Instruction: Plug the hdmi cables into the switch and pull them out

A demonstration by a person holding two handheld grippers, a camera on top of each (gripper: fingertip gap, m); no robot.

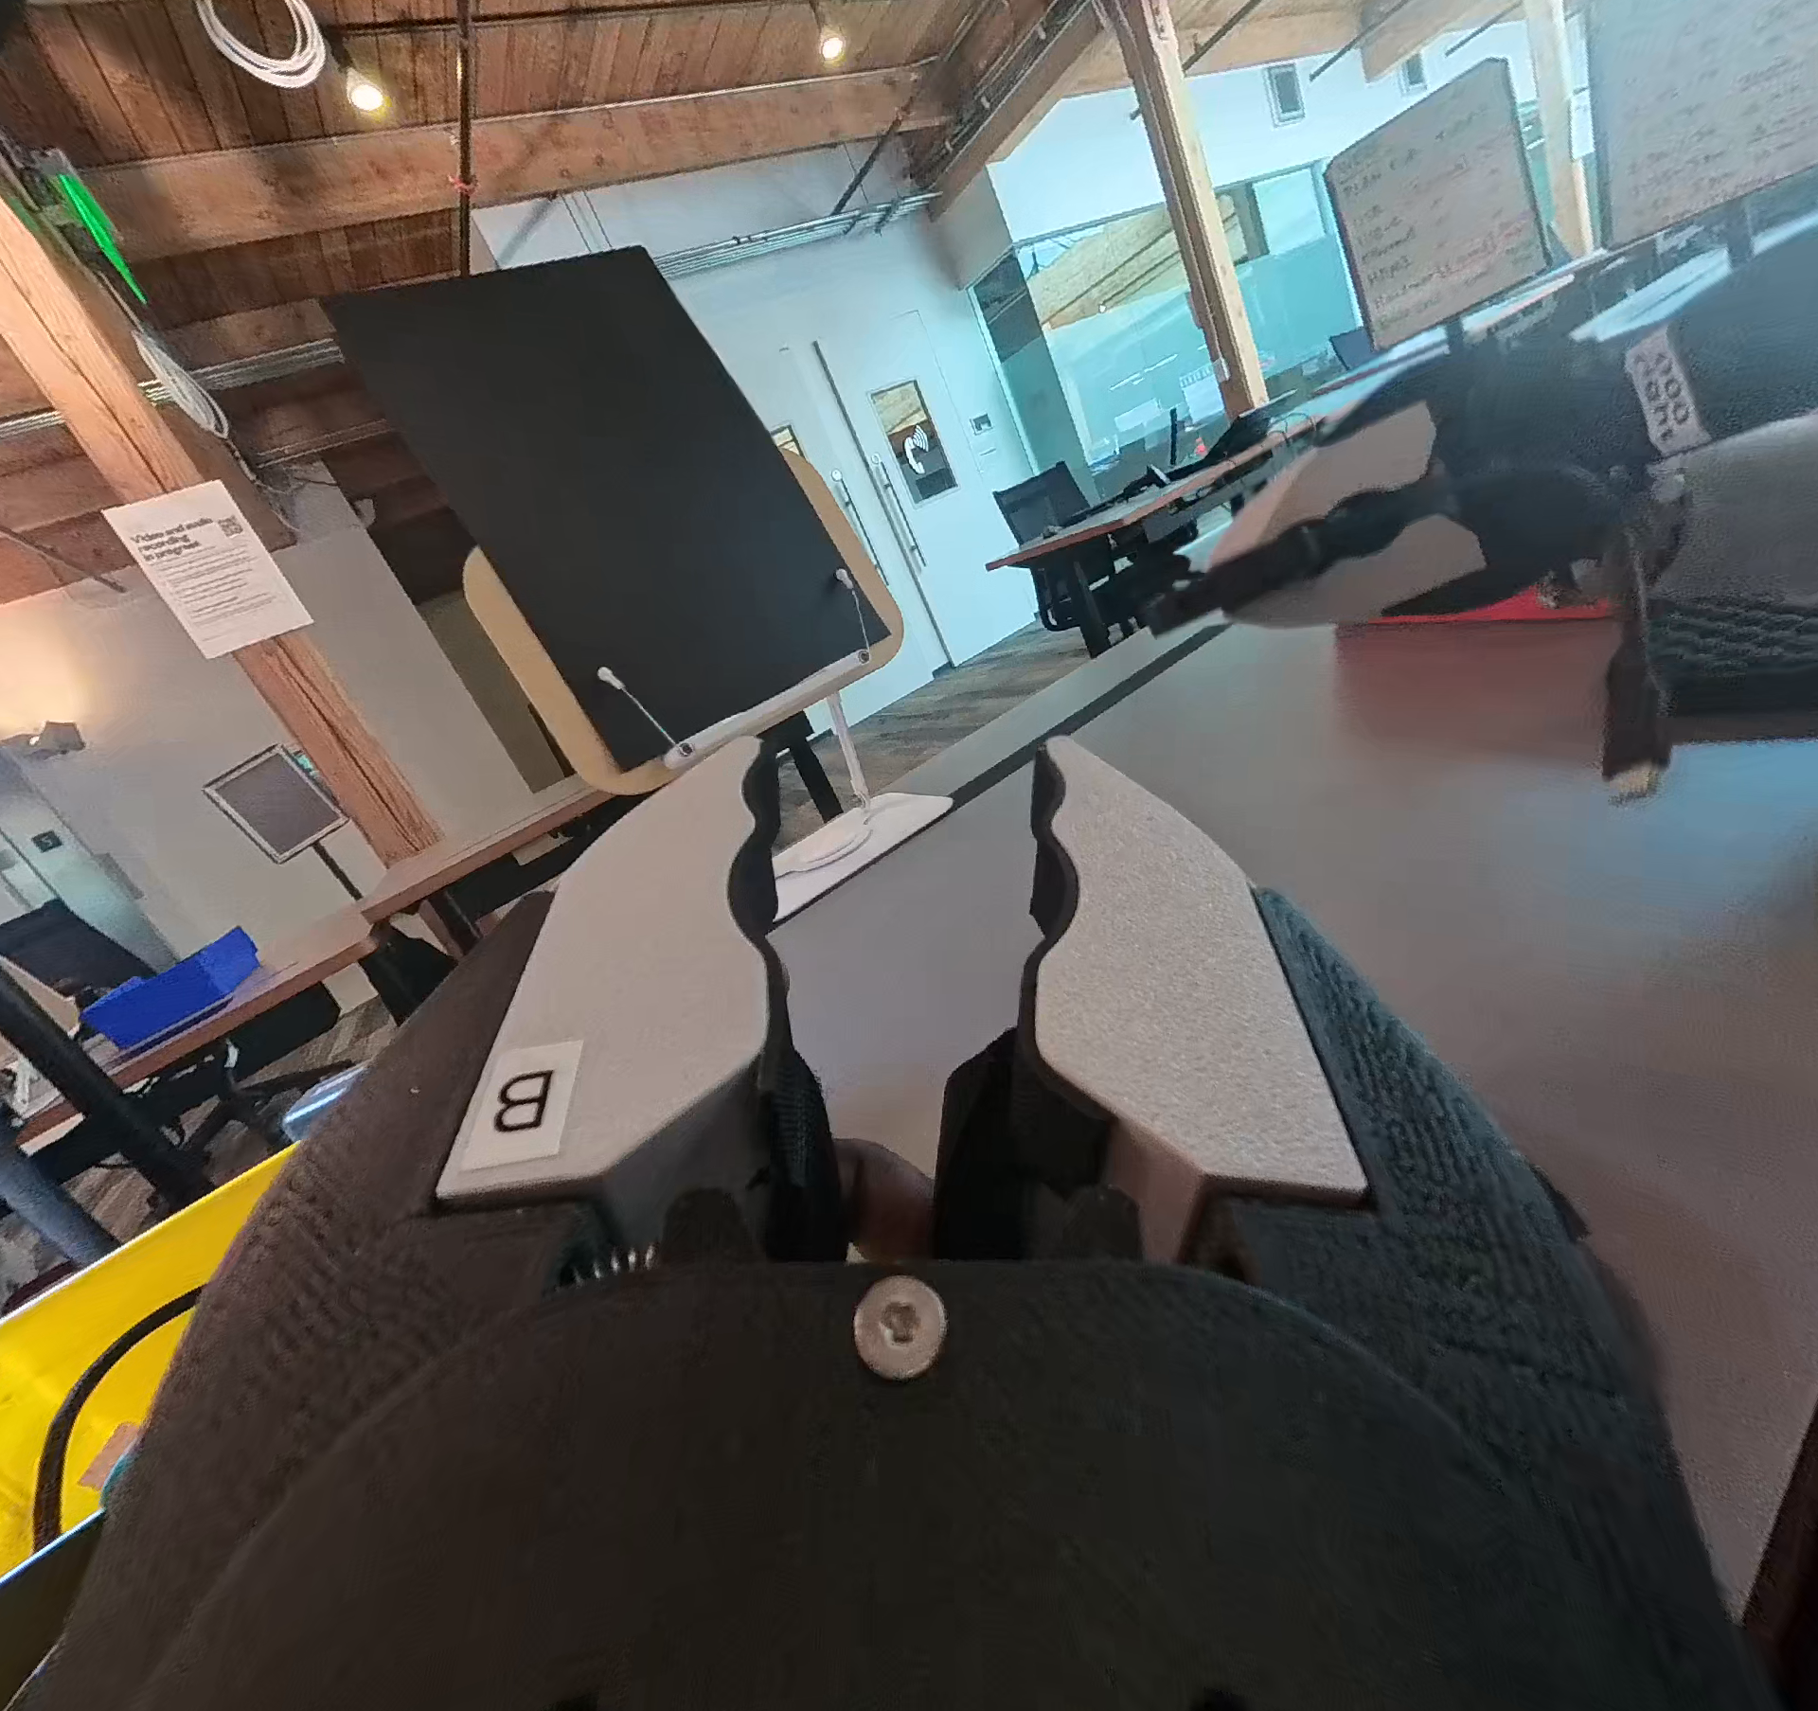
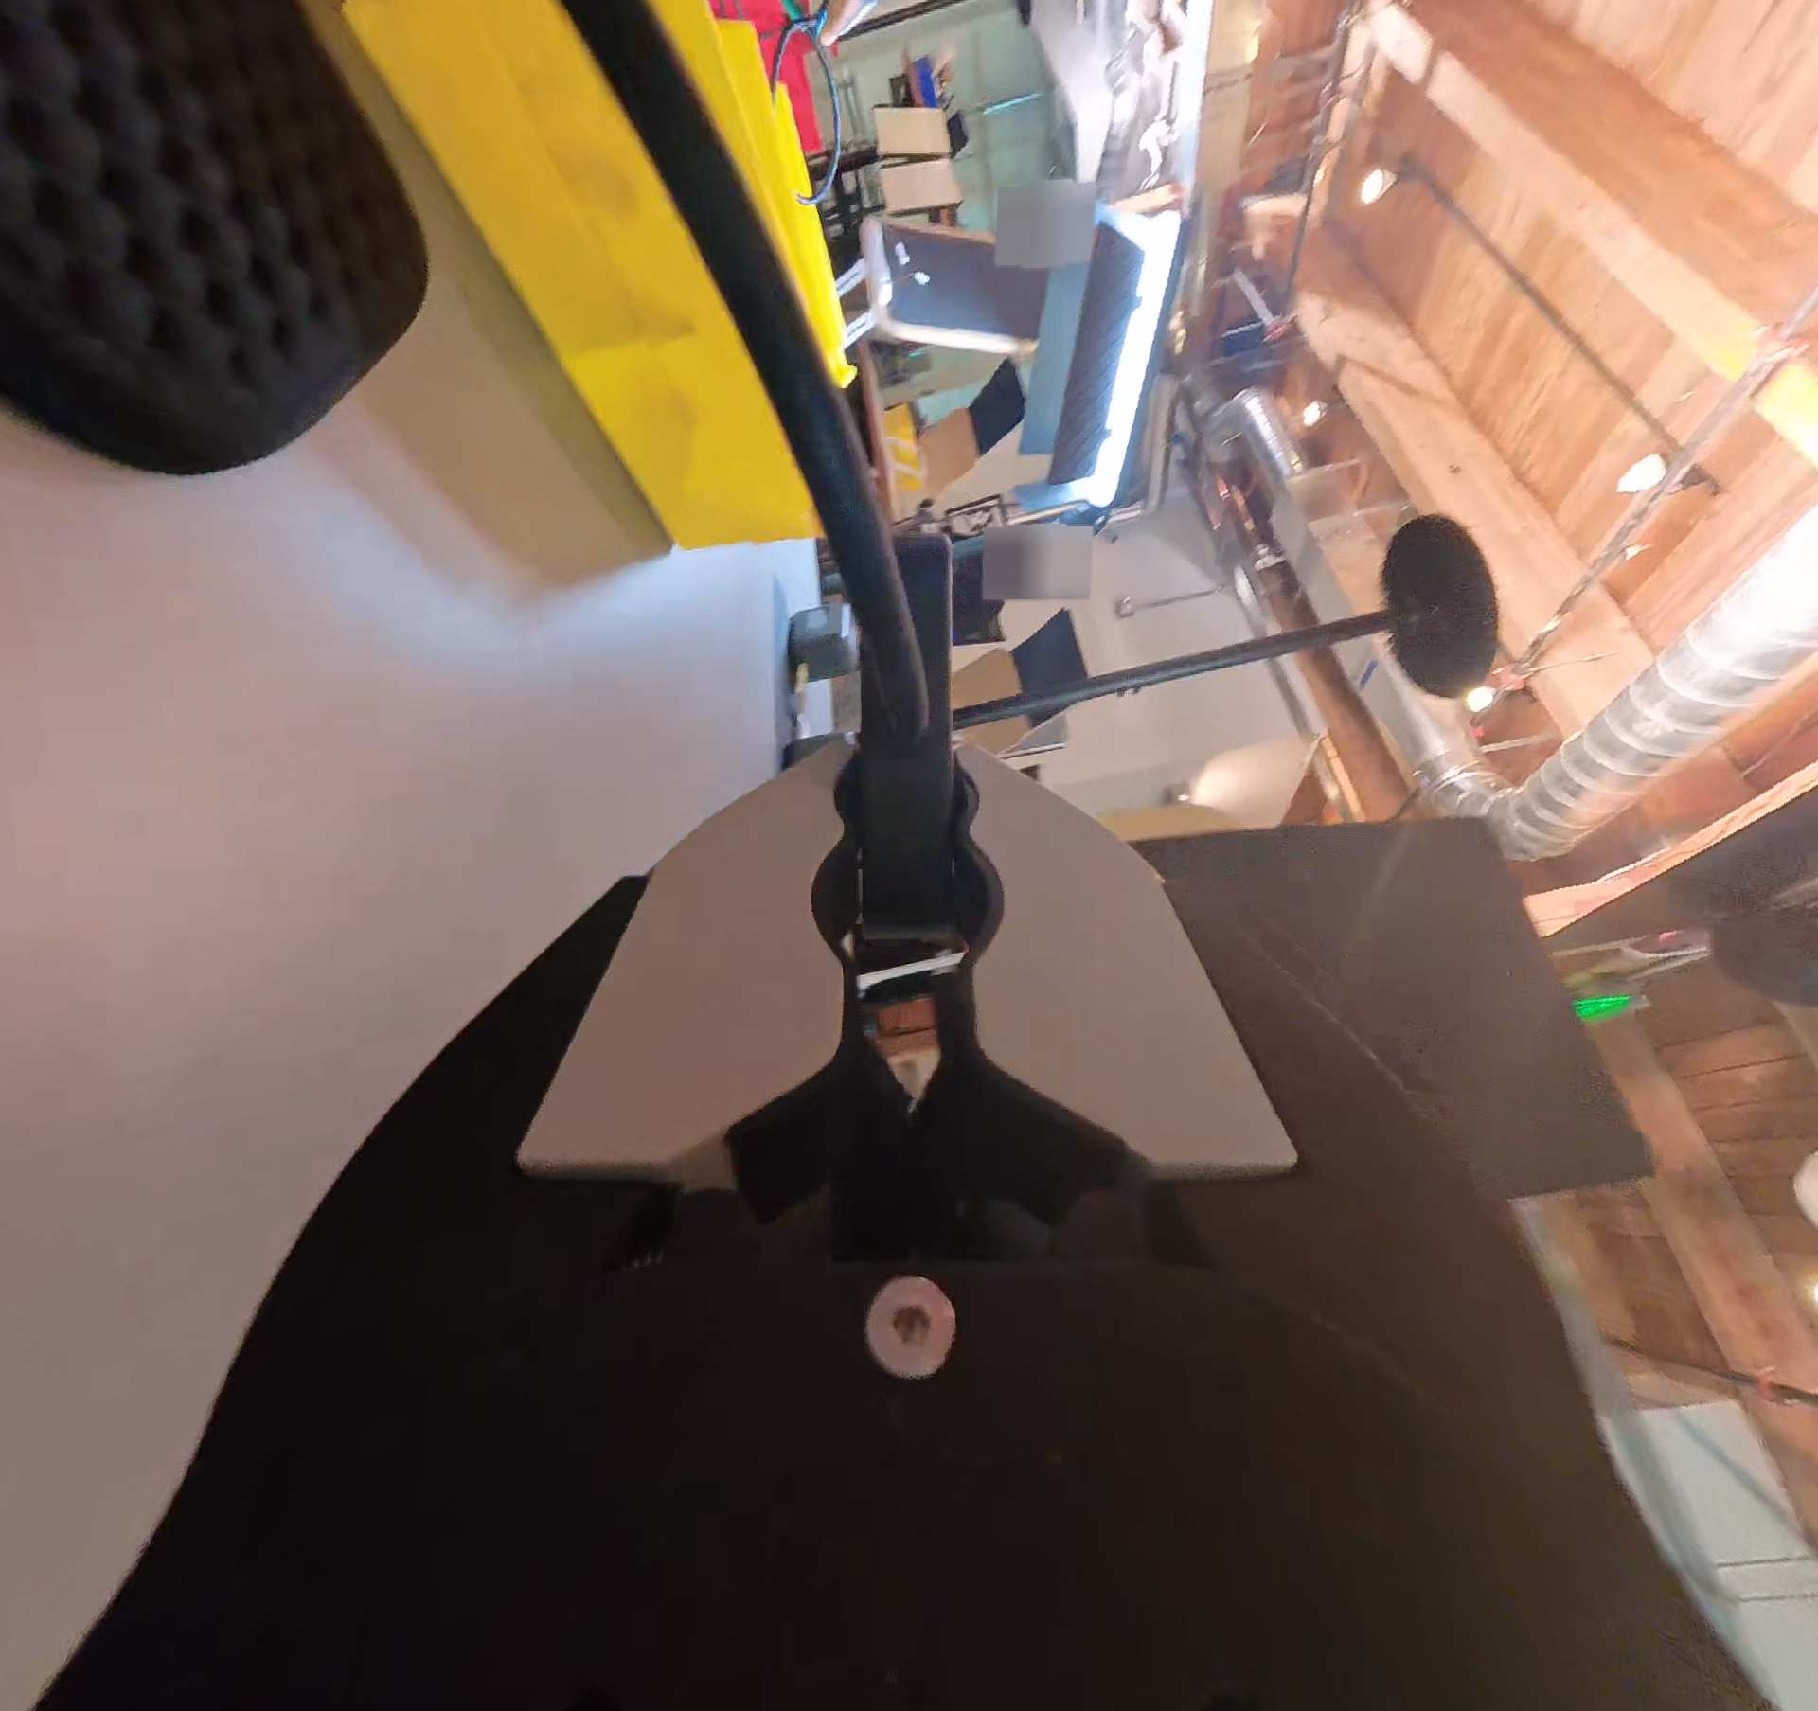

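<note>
In left wrist view, left claw (image 1: 900, 783) apart and empty over tabletop (image 1: 1279, 877), right claw (image 1: 1205, 587) at 2 o'clock; in right wrist view, right claw (image 2: 903, 778) clamped on hdmi cable (image 2: 787, 355) plug, long axis toward 12 o'clock, switch not visible.

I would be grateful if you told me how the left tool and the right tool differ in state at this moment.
The left tool is open with nothing between its fingers, while the right tool is shut on the black HDMI cable plug. The left tool sits roughly level above the dark table; the right tool is rolled sideways. Both share grey fingers on black bodies.
</note>
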